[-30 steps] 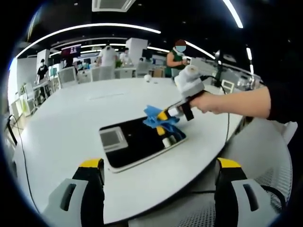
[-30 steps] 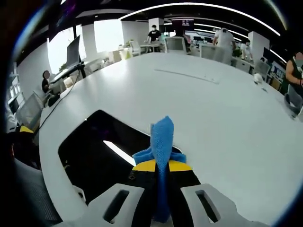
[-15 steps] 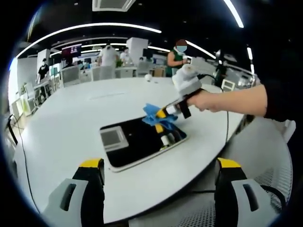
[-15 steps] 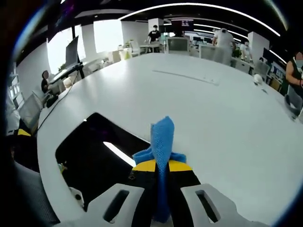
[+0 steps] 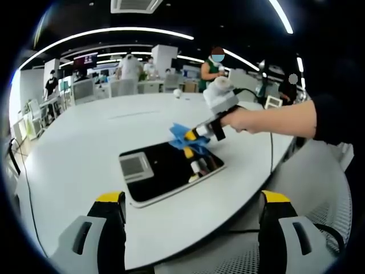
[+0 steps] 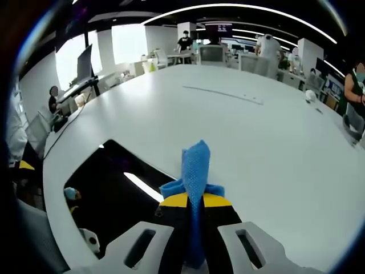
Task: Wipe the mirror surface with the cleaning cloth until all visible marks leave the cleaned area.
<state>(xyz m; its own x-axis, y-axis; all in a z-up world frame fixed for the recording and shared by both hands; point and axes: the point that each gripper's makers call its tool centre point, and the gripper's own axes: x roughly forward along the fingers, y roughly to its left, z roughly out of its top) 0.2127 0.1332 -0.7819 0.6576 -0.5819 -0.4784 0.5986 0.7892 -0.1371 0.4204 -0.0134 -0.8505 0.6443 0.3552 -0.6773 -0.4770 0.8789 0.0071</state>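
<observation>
An open-plan office with curved ceiling lights surrounds a large round white worktop (image 5: 74, 154). A dark rectangular mirror (image 5: 165, 171) lies flat near its edge. The right tool (image 5: 191, 136), held in a person's hand (image 5: 251, 121), stays clamped on a blue cleaning cloth (image 6: 195, 171) and has slid over the last second toward the mirror's far corner, so the wiping stroke is nearing that edge. The left tool (image 5: 191, 220) hangs back, jaws spread wide and empty. Whether marks remain on the glass is too small to tell.
</observation>
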